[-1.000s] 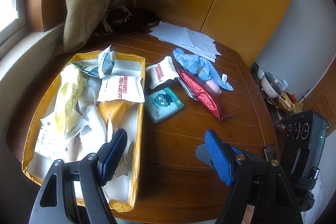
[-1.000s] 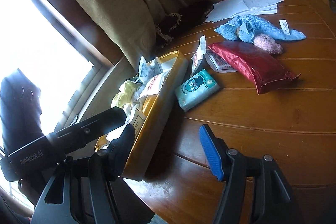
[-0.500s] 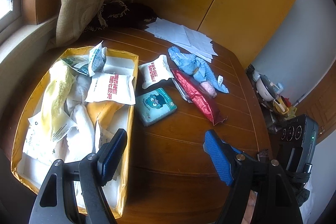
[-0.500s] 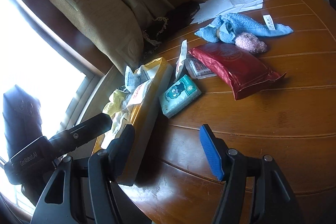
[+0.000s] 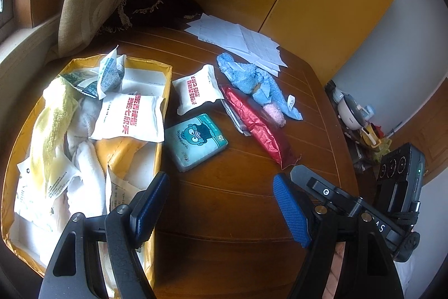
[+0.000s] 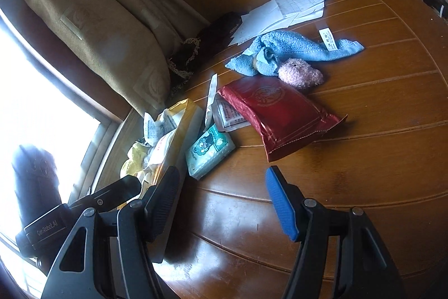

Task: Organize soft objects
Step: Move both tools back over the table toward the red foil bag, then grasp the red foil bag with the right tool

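My right gripper point(image 6: 222, 199), jaws spread and empty, has the teal tissue pack point(image 6: 209, 153) nearest, at eleven o'clock, long axis toward one.

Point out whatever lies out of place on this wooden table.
Several soft things lie outside the yellow cardboard box: a white snack pouch, teal tissue pack, red foil bag, blue towel and pink fuzzy ball.

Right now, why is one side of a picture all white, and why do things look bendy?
Right wrist view: the window is blown out by daylight, and glare shines on the table. Left wrist view: evenly lit. In both, the fisheye lens curves straight lines and darkens corners.
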